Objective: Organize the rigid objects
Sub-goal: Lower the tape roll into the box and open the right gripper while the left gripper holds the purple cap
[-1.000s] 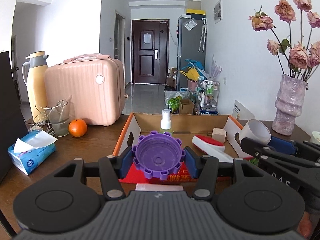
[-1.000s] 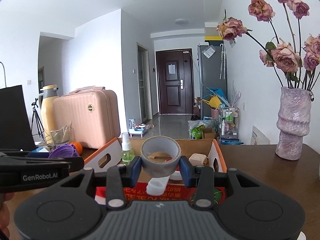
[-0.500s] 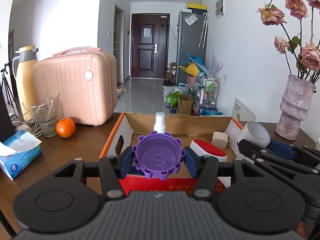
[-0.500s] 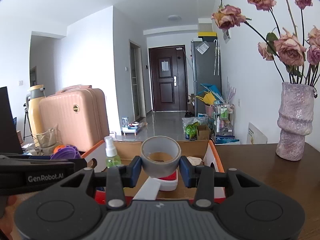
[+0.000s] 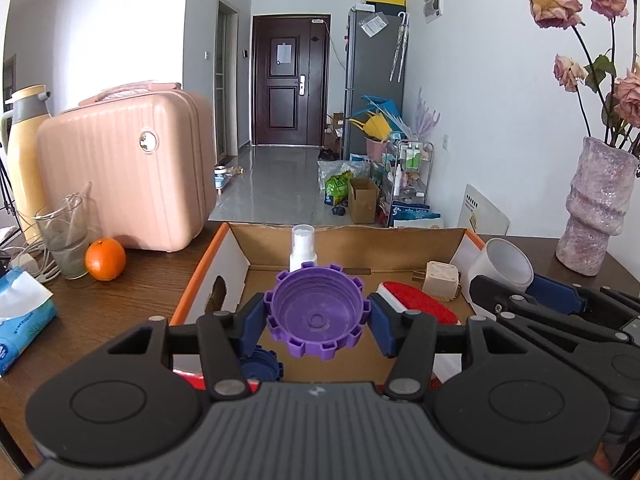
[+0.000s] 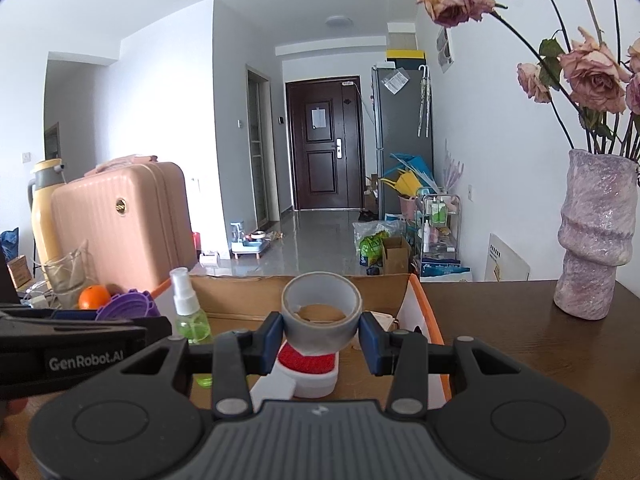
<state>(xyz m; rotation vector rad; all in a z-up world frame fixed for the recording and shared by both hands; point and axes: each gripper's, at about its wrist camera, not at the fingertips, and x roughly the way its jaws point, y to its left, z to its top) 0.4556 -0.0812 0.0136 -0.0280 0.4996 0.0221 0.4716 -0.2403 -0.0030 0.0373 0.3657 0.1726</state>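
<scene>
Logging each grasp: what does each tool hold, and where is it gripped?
Left tool: purple toothed cap, pinched across its outer rim. Right tool: grey tape roll, clamped across its outer sides.

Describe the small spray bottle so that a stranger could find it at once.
Find the open cardboard box on the dark wooden table. Against its far wall stands the small clear plastic spray bottle holding green liquid. It is the only upright thing there, topped with a white pump.
</scene>
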